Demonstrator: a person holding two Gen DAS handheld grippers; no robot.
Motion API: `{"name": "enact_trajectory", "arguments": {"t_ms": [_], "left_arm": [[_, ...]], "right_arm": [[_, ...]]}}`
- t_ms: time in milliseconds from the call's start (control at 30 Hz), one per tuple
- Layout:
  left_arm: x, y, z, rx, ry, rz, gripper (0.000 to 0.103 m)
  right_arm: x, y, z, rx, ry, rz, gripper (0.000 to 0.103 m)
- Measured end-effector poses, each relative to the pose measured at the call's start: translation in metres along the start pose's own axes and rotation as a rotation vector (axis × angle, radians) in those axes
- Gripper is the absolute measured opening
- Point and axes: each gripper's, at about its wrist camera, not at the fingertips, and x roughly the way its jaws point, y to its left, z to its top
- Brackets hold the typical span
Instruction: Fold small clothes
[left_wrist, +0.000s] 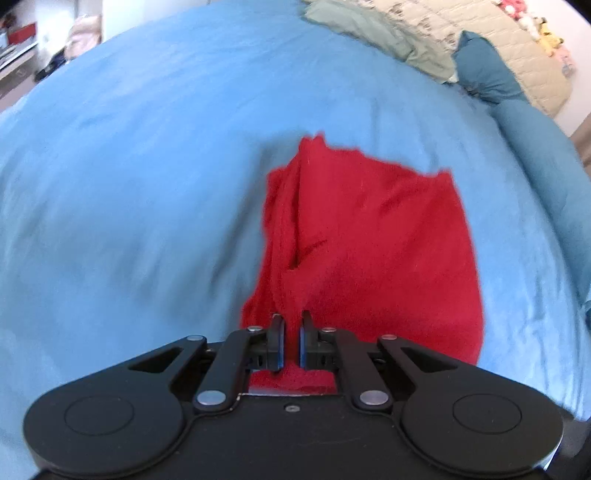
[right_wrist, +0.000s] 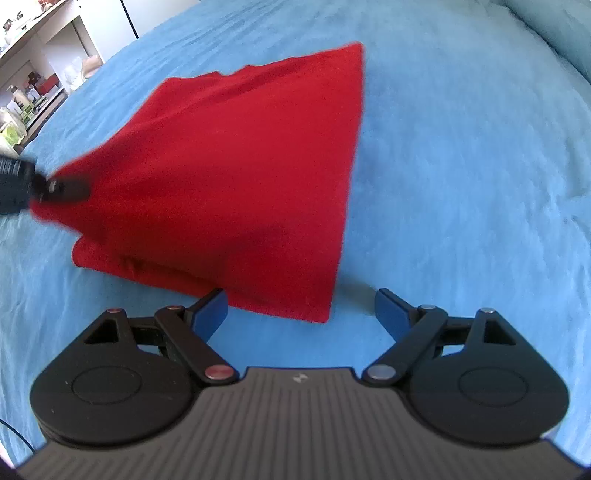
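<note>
L gripper (left_wrist: 292, 328) was clamped on a raised corner of the red garment (left_wrist: 373, 236), lying on the blue bedsheet (left_wrist: 129, 184). R gripper (right_wrist: 300, 310) hovered low w/ jaws spread wide, just beside garment's near edge, holding nothing.

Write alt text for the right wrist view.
The open right gripper hovers just short of a red garment's near corner on a blue bedsheet. At the left edge, the left gripper pinches the cloth's side, lifting it.

Bedspread (right_wrist: 461, 166) open; pillow (left_wrist: 484, 70) (far) — obstructs.
</note>
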Motion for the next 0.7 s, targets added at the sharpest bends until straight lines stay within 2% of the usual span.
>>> {"name": "enact_trajectory", "arguments": {"t_ms": [100,133,200,233,300,367,400,467,567,633,700], "left_arm": [[0.022,0.004,-0.016,-0.008,0.018,0.007,0.009],[0.026,0.005,-0.017,-0.007,0.005,0.010,0.019],[0.032,0.005,-0.011,-0.025,0.002,-0.002,0.023],[0.032,0.006,-0.008,-0.045,0.002,-0.014,0.028],[0.026,0.008,-0.002,-0.063,-0.004,-0.021,0.040],[0.011,0.007,-0.001,-0.035,-0.059,0.042,0.072],[0.004,0.006,-0.001,-0.012,-0.091,0.075,0.075],[-0.001,0.009,0.001,0.017,-0.114,0.081,0.076],[0.008,0.014,0.003,0.034,-0.088,0.102,0.076],[0.016,0.016,0.002,0.048,-0.076,0.112,0.075],[0.022,0.017,0.001,0.058,-0.066,0.110,0.075]], "right_arm": [[0.000,-0.002,-0.002,-0.009,0.007,-0.002,0.102],[0.000,-0.002,-0.001,-0.011,0.008,-0.002,0.102],[-0.003,-0.004,0.001,-0.012,0.007,0.010,0.102],[-0.005,-0.006,0.002,-0.010,0.004,0.021,0.102],[-0.014,-0.008,0.004,-0.004,-0.019,0.056,0.102],[-0.025,-0.010,0.008,0.015,-0.063,0.081,0.102],[-0.028,-0.011,0.011,0.036,-0.079,0.086,0.102],[-0.024,-0.014,0.019,0.064,-0.082,0.065,0.102],[-0.001,-0.017,0.025,0.075,-0.031,-0.010,0.102],[0.020,-0.019,0.020,0.019,0.049,-0.063,0.102],[0.018,-0.020,0.017,-0.026,0.026,-0.050,0.103]]}}
